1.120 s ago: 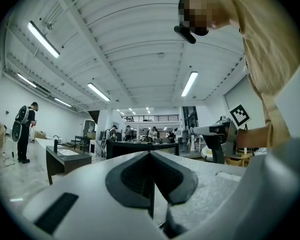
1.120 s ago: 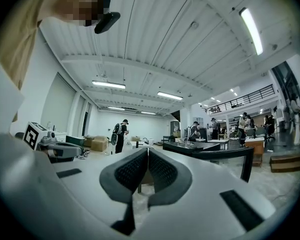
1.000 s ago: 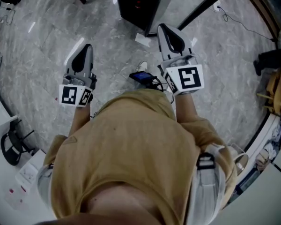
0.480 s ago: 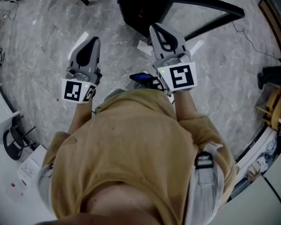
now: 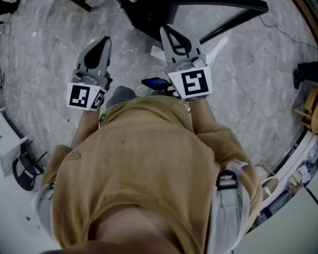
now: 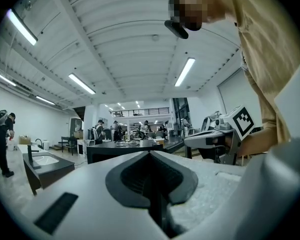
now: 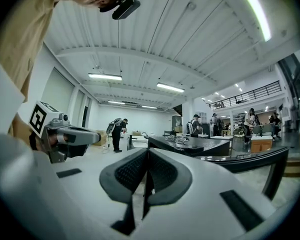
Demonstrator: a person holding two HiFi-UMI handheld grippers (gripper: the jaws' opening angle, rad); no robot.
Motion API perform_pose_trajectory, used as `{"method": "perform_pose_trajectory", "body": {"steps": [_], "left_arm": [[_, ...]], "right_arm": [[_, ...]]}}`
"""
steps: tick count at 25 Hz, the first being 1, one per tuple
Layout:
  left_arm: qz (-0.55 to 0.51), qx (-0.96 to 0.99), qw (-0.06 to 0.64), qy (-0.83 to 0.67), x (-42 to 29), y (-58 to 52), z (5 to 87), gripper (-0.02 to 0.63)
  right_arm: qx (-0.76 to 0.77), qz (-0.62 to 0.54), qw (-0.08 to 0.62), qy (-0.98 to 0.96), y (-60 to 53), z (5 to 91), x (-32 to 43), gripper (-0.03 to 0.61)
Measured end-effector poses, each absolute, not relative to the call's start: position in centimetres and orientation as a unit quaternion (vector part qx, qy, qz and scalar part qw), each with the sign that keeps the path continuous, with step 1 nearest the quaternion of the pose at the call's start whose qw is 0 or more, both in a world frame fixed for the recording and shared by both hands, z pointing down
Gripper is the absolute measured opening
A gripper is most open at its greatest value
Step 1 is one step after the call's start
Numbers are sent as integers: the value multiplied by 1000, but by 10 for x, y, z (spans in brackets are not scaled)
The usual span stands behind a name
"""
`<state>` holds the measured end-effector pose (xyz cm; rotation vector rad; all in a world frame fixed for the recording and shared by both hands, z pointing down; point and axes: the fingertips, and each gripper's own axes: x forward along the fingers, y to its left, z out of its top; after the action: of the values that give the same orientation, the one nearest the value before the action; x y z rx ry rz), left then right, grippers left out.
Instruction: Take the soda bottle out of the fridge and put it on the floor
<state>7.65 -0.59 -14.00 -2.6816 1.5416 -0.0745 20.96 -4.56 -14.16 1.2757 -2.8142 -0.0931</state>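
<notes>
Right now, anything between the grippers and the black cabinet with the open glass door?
Nothing visible. Only grey marble floor separates the left gripper and right gripper from the black cabinet; its dark-framed glass door stands open to the right. A flat white scrap lies at its base. No bottle in view.

Left gripper (image 5: 101,41), right gripper (image 5: 168,30): closed, level.

A grey marble floor (image 5: 47,41) is stretching out underfoot. A black fridge (image 5: 140,12) is standing on it, its glass door (image 5: 228,7) hanging open. A white scrap of paper (image 5: 156,51) is lying just beside it, and a thin cable (image 5: 280,30) is trailing off to the right.
</notes>
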Motion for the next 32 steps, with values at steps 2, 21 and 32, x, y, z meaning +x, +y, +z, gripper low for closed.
{"method": "perform_pose_trajectory", "body": {"steps": [2, 21, 32], "left_arm": [[-25, -868, 27, 496, 71, -21, -139, 2], [21, -905, -32, 423, -64, -161, -5, 2], [5, -900, -70, 429, -55, -220, 183, 10]], "right_arm": [[418, -30, 33, -907, -55, -139, 209, 3], [463, 21, 106, -880, -155, -41, 63, 3], [419, 72, 151, -893, -183, 141, 32, 3]]}}
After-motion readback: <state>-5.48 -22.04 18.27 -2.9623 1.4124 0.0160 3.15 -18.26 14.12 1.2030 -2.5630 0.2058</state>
